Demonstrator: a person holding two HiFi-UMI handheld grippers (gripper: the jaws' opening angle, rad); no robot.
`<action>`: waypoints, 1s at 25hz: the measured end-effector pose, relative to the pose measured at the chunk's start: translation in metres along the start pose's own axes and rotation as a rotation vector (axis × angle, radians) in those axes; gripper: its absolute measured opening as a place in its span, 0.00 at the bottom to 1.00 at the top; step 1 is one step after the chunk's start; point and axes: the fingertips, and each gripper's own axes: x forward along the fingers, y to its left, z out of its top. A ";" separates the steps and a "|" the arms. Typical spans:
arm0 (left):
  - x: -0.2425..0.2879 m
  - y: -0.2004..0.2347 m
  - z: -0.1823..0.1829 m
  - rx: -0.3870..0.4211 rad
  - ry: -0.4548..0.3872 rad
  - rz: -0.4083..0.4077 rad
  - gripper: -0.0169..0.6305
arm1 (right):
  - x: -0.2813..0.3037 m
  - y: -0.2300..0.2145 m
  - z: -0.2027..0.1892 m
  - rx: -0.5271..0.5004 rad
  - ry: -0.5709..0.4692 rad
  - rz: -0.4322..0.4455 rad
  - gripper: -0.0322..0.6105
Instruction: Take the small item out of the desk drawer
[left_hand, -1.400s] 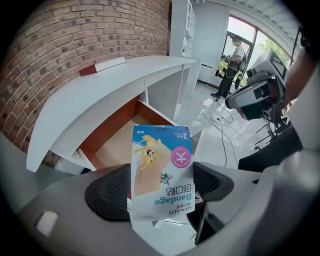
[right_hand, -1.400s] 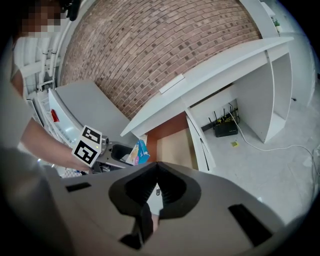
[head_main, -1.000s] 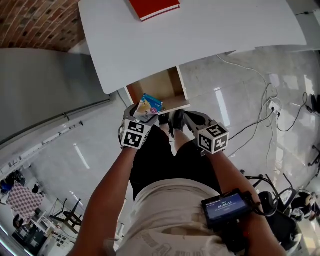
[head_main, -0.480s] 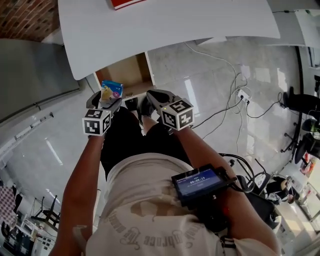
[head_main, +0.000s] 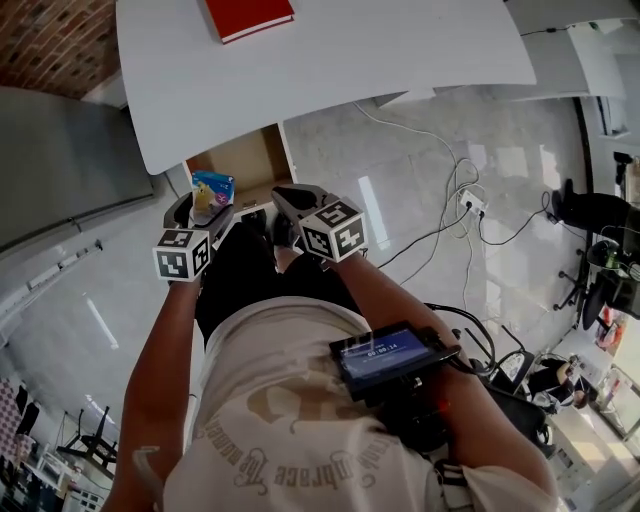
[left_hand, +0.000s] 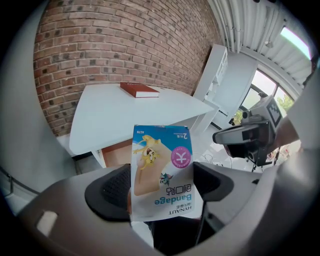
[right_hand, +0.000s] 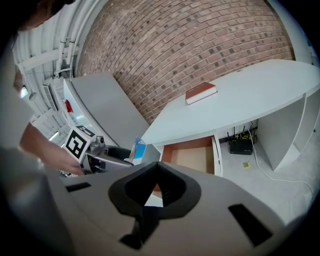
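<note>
Bandage packet (left_hand: 162, 170) clamped in left tongs (left_hand: 161, 189), held above and clear of open drawer (right_hand: 192, 159) under table (head_main: 330, 60). Right tongs (right_hand: 159, 186) closed, empty. Removal judged done; drawer not yet shut.

The small item was a flat bandage pkt (left_hand: 162, 172): white w/ a blue top band, a cartoon figure, a pink round badge & "Bandage" print that read upside down in the left gripper view. It stood upright, out of the drawer & in the air, clamped at its lower part btwn the jaws of the left gripper (left_hand: 161, 186). The desk drawer (right_hand: 192, 156) was pulled open under the front edge of the white surface (right_hand: 235, 107), shallow, w/ a light-brown wood floor & white side walls; in the head view the pkt sat just at its front end.
</note>
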 end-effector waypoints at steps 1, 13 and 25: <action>-0.002 0.000 0.001 -0.003 -0.004 0.001 0.63 | 0.000 0.002 0.002 -0.003 -0.001 0.001 0.06; -0.024 -0.007 0.012 0.016 -0.043 -0.008 0.63 | -0.013 0.020 0.009 -0.067 0.004 0.013 0.06; -0.052 -0.012 0.024 -0.044 -0.145 -0.024 0.63 | -0.024 0.041 0.033 -0.105 -0.052 0.002 0.06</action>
